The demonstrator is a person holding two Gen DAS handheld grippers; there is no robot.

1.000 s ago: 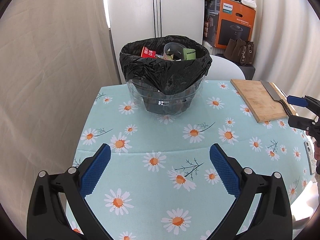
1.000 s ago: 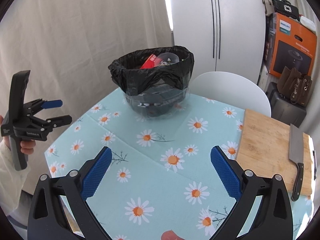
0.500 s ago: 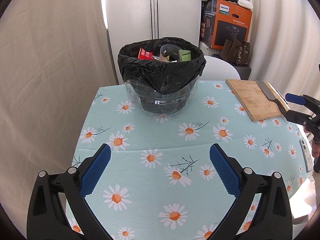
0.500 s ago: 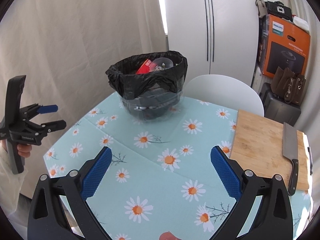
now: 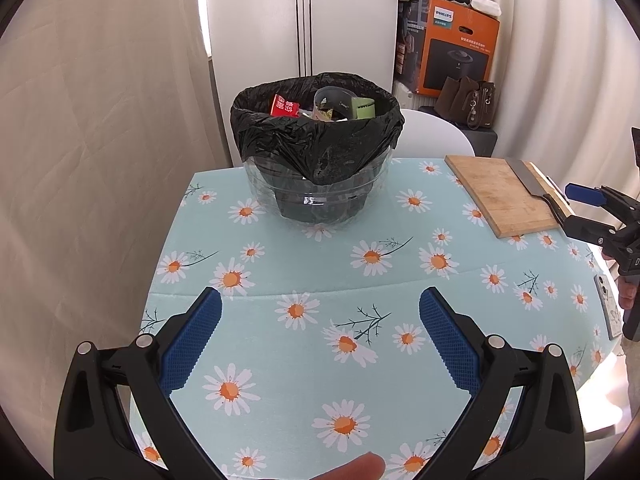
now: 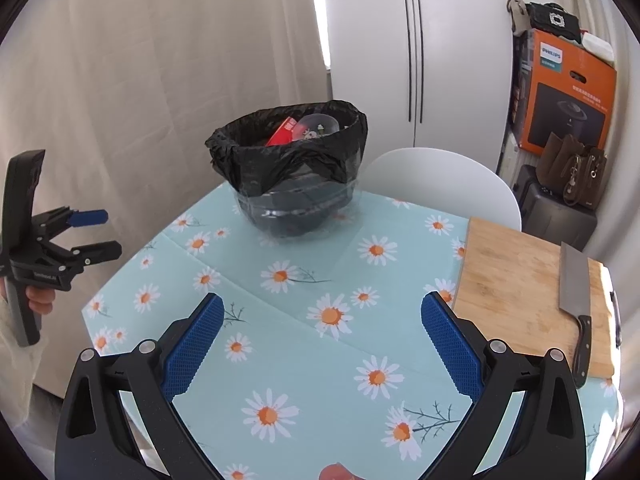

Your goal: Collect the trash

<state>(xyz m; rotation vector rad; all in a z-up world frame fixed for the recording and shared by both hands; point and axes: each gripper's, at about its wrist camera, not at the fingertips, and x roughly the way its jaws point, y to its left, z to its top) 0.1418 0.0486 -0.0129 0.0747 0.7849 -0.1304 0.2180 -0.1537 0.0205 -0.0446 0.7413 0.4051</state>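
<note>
A clear bin lined with a black bag [image 5: 316, 152] stands at the far side of the daisy tablecloth [image 5: 320, 280]. It holds trash: a red packet [image 5: 285, 106], a clear cup and a green wrapper. The bin also shows in the right wrist view [image 6: 292, 176]. My left gripper [image 5: 320, 312] is open and empty, held above the near part of the table. My right gripper [image 6: 320, 316] is open and empty too, well short of the bin. Each gripper shows in the other's view, the right [image 5: 580, 212] and the left [image 6: 96, 232], both open.
A wooden cutting board [image 6: 520, 288] with a cleaver [image 6: 576, 300] lies on the table's right side. A phone [image 5: 610, 306] lies near the right edge. A white chair [image 6: 440, 184] stands behind the table. Curtains, a cupboard and an orange box [image 6: 568, 92] are beyond.
Both grippers have drawn back and up from the bin, which now looks smaller and farther. Both stay open and empty.
</note>
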